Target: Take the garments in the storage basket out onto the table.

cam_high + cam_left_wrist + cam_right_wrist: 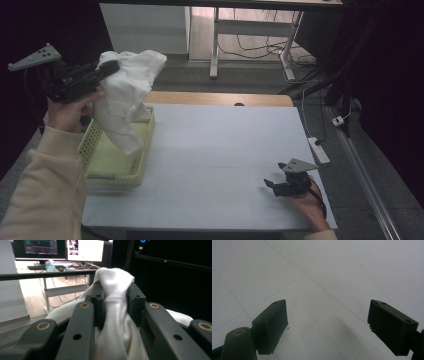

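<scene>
The soft crumpled cloth is plain white with no print, and in the left gripper view the same white fabric bunches between matt black jaws whose arms carry small brass-coloured rivets. Below the cloth, the perforated plastic basket is pale yellow-green, its walls patterned with a regular grid of little holes. Beside the basket, the flat table cover is light grey-white, crossed by faint straight crease lines; it reads as the same pale grey in the right gripper view. Beyond the cover a strip of light wooden tabletop shows tan. The person's sleeve near the basket is cream.
</scene>
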